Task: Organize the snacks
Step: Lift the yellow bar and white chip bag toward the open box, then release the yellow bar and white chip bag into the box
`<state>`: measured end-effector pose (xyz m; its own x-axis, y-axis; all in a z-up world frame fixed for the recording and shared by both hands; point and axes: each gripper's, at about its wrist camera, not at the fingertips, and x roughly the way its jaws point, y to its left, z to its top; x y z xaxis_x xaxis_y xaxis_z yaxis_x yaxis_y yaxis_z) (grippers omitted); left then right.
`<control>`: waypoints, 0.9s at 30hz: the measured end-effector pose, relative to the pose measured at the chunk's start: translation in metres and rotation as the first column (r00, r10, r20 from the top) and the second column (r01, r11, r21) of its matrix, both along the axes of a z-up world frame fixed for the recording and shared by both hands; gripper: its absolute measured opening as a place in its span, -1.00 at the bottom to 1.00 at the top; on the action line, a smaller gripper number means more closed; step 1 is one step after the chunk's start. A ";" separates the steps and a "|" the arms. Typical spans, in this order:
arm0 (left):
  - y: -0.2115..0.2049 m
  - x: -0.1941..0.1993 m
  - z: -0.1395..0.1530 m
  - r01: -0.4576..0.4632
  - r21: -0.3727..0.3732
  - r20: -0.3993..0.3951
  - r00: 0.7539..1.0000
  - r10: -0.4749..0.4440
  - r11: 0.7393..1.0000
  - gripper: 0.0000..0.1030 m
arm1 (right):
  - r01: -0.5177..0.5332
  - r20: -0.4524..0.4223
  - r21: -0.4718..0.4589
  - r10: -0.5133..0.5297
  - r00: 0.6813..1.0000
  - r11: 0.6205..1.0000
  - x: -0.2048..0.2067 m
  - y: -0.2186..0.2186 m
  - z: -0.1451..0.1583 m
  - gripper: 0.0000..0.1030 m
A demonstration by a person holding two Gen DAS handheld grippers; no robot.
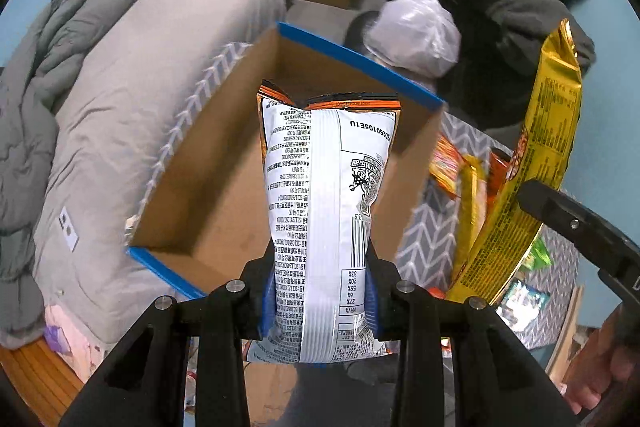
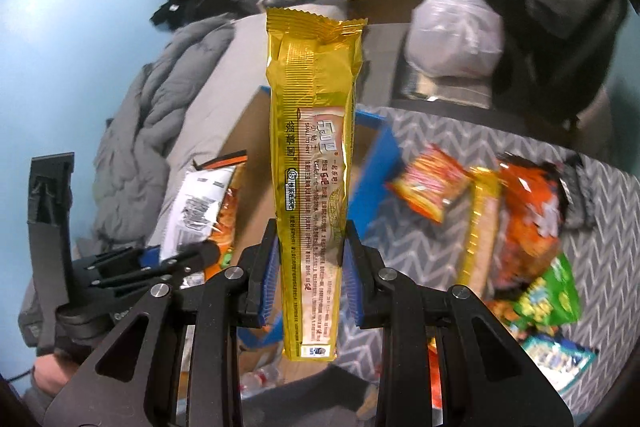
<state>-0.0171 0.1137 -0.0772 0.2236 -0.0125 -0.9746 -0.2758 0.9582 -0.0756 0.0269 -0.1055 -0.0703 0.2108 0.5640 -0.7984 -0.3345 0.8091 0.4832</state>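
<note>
Grey bedding (image 1: 120,99) fills the left wrist view's left side; at centre the left gripper (image 1: 320,301) clamps a white chip bag (image 1: 324,195) over a cardboard box (image 1: 224,187). Right wrist view: the right gripper (image 2: 310,273) pinches a gold packet (image 2: 314,147) upright at centre, loose snacks (image 2: 520,211) lower right.

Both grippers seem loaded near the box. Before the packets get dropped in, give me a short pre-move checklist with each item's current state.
1. Left gripper clamped on white snack bag: ok.
2. Right gripper clamped on gold packet: ok.
3. Cardboard box open, with bare floor showing: ok.
4. White bag over the box opening: ok.
5. Gold packet fully over the box: cannot tell.
6. More snacks waiting on the patterned cloth: ok.
</note>
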 end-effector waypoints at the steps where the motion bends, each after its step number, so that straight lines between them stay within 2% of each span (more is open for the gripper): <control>1: 0.005 0.000 0.000 -0.008 0.002 0.000 1.000 0.008 1.000 -0.32 | -0.010 0.001 0.003 0.010 1.000 1.000 0.001 0.005 0.001 -0.46; 10: 0.039 0.000 -0.015 -0.070 0.031 -0.010 0.997 0.071 0.997 -0.32 | -0.091 -0.035 0.013 0.092 0.995 0.996 0.020 0.064 -0.014 -0.45; 15: 0.048 0.000 -0.028 -0.075 0.051 -0.025 0.997 0.076 0.996 -0.32 | -0.102 -0.100 0.009 0.102 0.990 0.995 0.029 0.090 -0.040 -0.45; 22: 0.051 0.002 -0.046 -0.070 0.059 -0.054 0.996 0.073 0.996 -0.31 | -0.123 -0.176 -0.026 0.117 0.977 0.992 0.028 0.109 -0.067 -0.45; 27: 0.052 0.000 -0.052 -0.072 0.062 -0.069 0.995 0.077 0.995 -0.31 | -0.135 -0.204 -0.055 0.121 0.971 0.989 0.023 0.117 -0.074 -0.43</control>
<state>-0.0169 0.1653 -0.1296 0.1519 0.0600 -0.9866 -0.3493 0.9370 0.0032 0.0496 0.0116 -0.1441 -0.0271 0.5187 -0.8545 -0.3403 0.7990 0.4958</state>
